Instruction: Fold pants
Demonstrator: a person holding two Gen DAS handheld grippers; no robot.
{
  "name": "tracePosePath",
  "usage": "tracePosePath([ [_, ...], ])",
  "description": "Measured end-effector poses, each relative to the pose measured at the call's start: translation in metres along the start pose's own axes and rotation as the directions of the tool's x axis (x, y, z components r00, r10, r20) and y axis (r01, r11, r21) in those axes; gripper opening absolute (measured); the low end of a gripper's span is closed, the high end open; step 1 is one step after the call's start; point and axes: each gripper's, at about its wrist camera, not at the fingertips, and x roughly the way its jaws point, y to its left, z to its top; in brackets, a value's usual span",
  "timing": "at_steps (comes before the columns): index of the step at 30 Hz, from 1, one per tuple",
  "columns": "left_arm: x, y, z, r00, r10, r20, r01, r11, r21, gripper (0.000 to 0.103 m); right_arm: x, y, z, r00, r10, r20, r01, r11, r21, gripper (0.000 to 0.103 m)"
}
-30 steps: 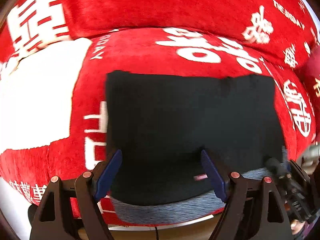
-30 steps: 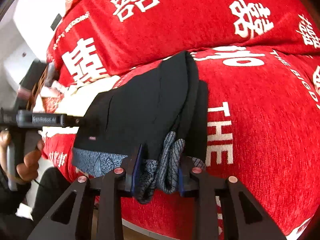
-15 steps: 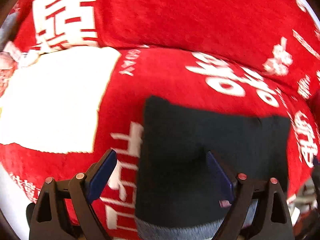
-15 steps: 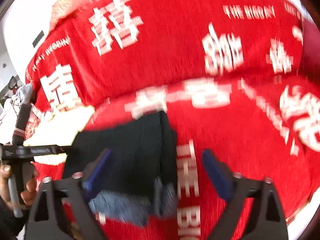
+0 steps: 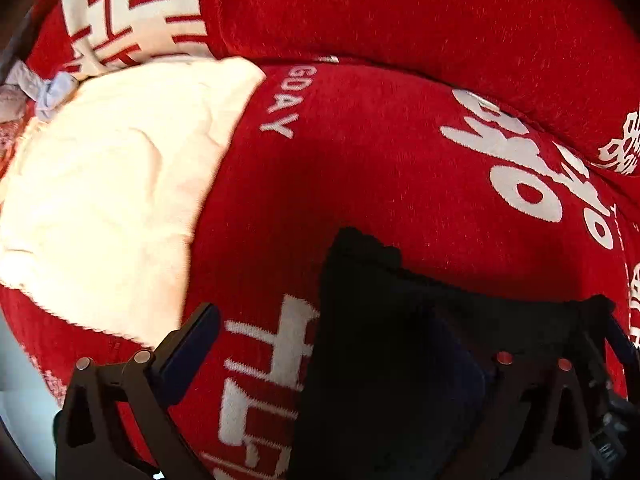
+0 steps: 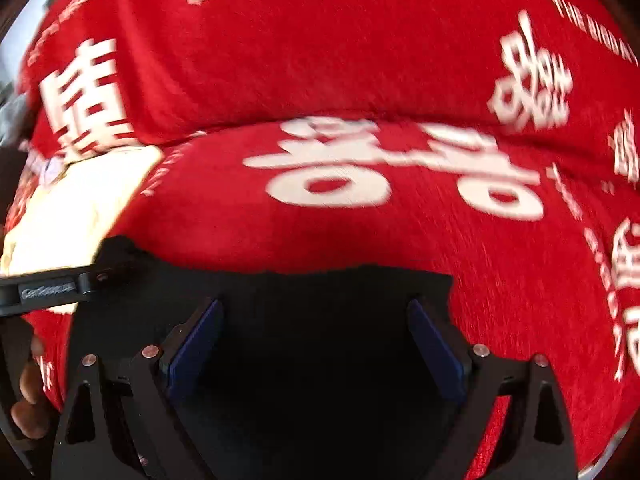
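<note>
The black pants (image 5: 404, 344) lie folded in a flat rectangle on the red sofa seat; they also show in the right wrist view (image 6: 312, 320). My left gripper (image 5: 332, 340) is open, with its left pad over the red seat and its right pad over the pants' left part. My right gripper (image 6: 316, 340) is open and hovers over the middle of the folded pants, holding nothing. The left gripper's body (image 6: 48, 292) shows at the pants' left edge in the right wrist view.
The sofa (image 5: 400, 160) has a red cover with white lettering, also seen in the right wrist view (image 6: 320, 60). A white cloth (image 5: 112, 200) lies on the seat left of the pants. Some light fabric (image 5: 40, 88) lies at the far left.
My right gripper let go of the bunched pants edge, opened and moved over the middle of the folded pants. My left gripper shifted left toward the pants' left edge.
</note>
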Motion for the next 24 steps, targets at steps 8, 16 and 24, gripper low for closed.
tracePosePath([
  [8,0.002,-0.001,0.006,0.999,-0.034,-0.01,0.034,0.999,-0.002,0.103,0.008,0.017,0.001,0.996,-0.09,-0.005,0.089,0.993,-0.076,0.098],
  [16,-0.064,0.022,-0.071,0.985,-0.142,0.096,0.133,0.986,0.097,0.103,-0.057,0.047,-0.052,0.989,-0.107,0.098,0.121,0.981,-0.155,0.098],
  [24,-0.056,0.041,-0.121,0.983,-0.143,0.115,0.125,0.98,0.153,0.103,-0.066,0.037,-0.107,0.977,-0.171,0.13,0.196,0.958,-0.21,0.102],
])
